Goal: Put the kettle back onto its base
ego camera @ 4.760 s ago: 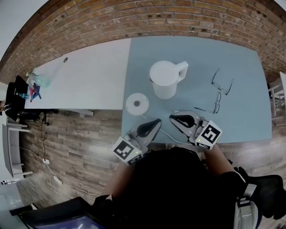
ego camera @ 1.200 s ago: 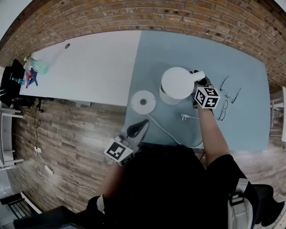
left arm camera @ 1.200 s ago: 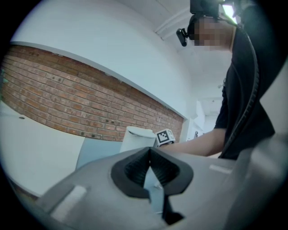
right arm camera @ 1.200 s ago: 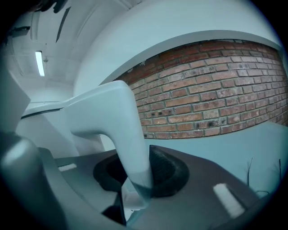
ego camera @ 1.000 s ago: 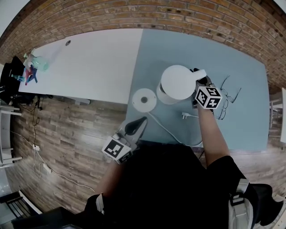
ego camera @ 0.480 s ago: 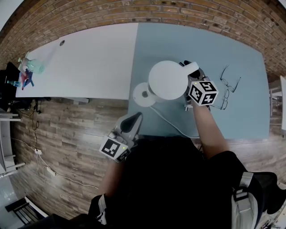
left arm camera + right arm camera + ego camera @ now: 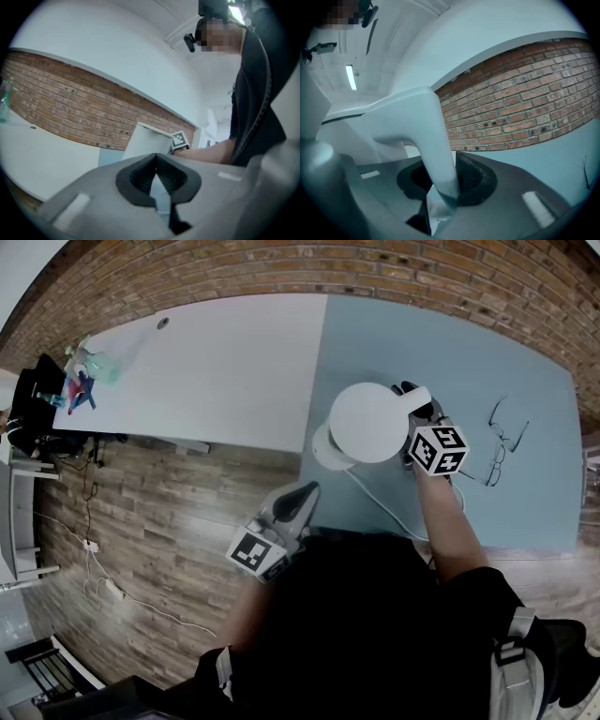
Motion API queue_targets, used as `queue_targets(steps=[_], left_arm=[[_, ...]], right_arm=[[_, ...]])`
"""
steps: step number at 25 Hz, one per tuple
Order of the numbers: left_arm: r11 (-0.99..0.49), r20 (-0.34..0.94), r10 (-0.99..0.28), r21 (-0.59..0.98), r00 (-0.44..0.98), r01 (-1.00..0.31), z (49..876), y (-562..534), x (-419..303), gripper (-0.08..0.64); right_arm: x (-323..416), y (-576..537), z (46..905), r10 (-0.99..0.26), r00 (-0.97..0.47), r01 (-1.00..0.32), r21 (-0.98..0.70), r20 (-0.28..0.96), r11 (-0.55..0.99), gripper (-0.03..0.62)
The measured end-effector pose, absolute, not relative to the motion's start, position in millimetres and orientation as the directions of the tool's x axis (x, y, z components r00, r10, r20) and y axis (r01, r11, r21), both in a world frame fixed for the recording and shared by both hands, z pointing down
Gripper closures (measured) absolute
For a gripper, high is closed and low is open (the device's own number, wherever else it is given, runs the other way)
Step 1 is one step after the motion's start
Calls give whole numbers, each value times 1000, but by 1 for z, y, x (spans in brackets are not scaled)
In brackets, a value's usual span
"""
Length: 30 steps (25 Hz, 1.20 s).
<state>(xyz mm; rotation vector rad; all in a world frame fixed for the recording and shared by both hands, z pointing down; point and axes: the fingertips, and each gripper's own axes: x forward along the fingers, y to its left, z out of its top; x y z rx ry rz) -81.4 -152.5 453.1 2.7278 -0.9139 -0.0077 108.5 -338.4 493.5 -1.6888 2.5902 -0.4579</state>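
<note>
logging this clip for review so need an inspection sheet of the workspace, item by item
surface: pale blue table beside a white table.
job's things: white kettle held by its handle over the round base, partly covering it; seated or not, cannot tell.
clutter: glasses on the blue table; small items at the white table's far end.
grippers: right gripper shut on the handle; left gripper shut, empty.
cables: white cord runs from the base toward the person; floor cables.
surroundings: brick wall, wood floor.

Right hand-held gripper [image 7: 443, 180] in tight clamp
</note>
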Motion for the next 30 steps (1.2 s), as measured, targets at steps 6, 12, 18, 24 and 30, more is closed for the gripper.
queue_targets(steps=[6,12,18,24,30], left_arm=[[-765,82,-595,245,799,-595,451,-151,-88,557],[-746,99,-617,243,781,-620,455,-145,-101,557],[-725,114,-637,248,762,-643,460,-142,-111,557],[-714,121,-644,257,755,-651,462,-142,-117,558],[-720,122,-636,263,762,-643,463,-144,-117,557]], right_arm=[[91,-340,506,-885,-434,-889,-238,169,391,485],[77,-341,523,-876,-447,-884,-239,180,402,485],[72,-343,538,-870,-450,-885,-233,201,404,485],[72,-345,551,-869,-441,-889,-241,223,390,483],[72,-344,554,-868,-440,-889,-249,231,385,482]])
